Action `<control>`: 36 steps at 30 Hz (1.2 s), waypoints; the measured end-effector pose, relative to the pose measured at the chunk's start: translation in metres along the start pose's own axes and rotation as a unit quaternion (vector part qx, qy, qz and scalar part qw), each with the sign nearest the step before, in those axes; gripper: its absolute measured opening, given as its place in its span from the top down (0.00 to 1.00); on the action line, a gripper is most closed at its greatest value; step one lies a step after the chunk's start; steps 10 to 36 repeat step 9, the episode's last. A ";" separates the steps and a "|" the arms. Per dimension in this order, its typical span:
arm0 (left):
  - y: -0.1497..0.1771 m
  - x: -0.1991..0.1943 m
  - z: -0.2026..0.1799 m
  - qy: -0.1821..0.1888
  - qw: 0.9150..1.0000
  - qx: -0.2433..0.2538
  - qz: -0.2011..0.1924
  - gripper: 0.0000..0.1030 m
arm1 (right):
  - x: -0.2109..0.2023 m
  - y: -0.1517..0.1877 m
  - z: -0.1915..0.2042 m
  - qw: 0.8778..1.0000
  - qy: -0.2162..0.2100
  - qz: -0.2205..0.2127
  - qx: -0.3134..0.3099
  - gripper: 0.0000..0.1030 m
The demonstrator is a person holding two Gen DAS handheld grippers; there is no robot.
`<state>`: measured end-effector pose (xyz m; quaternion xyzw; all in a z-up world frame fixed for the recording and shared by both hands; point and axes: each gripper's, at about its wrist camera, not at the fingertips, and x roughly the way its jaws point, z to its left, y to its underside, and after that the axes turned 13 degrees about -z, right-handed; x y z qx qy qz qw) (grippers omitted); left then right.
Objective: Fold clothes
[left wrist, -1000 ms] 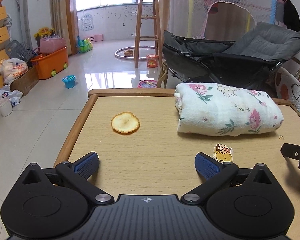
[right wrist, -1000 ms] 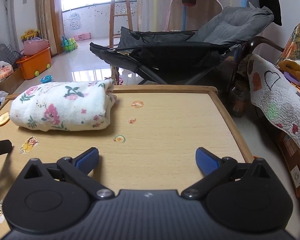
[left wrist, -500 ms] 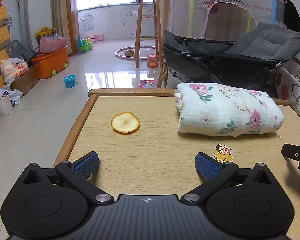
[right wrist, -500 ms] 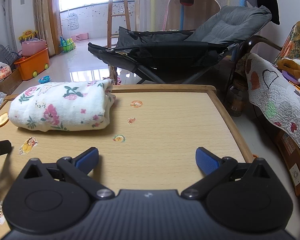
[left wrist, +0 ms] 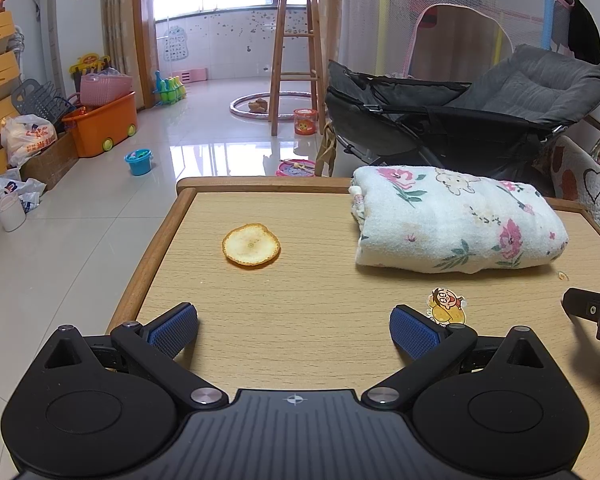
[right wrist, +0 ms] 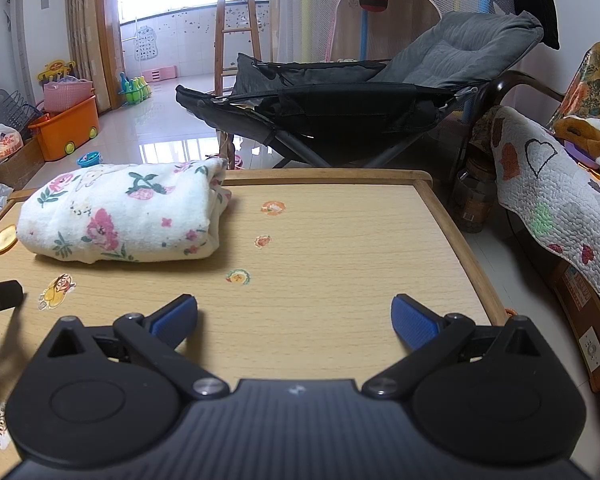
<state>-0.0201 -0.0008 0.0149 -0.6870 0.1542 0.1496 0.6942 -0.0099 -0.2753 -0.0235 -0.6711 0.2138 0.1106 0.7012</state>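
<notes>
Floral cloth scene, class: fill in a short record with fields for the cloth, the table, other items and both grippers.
cloth: floral cloth, folded into a bundle, lying on the table
table: wooden table with raised rim
other items: orange peel beside the cloth, apart from it; cartoon sticker
left gripper: open, holding nothing
right gripper: open, holding nothing

The table (left wrist: pixel 312 312) at the centre of both views is pale wood-grain laminate, smooth and matt, with a rounded, slightly shinier wooden rim. On it lies a folded cloth (left wrist: pixel 456 224) of soft, nubbly woven fabric (white with a printed floral pattern). The left gripper (left wrist: pixel 294 330) and right gripper (right wrist: pixel 294 320) are matt black plastic with bright metal pivot pins, and their blue pads (left wrist: pixel 174 328) look finely textured and rubbery. At upper left, the floor tiles (left wrist: pixel 204 136) are glossy and reflective.
</notes>
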 end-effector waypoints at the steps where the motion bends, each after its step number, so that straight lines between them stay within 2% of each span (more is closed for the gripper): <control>1: 0.000 0.000 0.000 0.000 1.000 0.000 0.000 0.00 | 0.000 0.000 0.000 1.000 0.000 0.000 0.000 0.00; 36: 0.000 0.000 -0.001 -0.001 1.000 0.000 0.000 0.00 | 0.000 0.000 0.000 1.000 0.000 0.000 0.000 0.00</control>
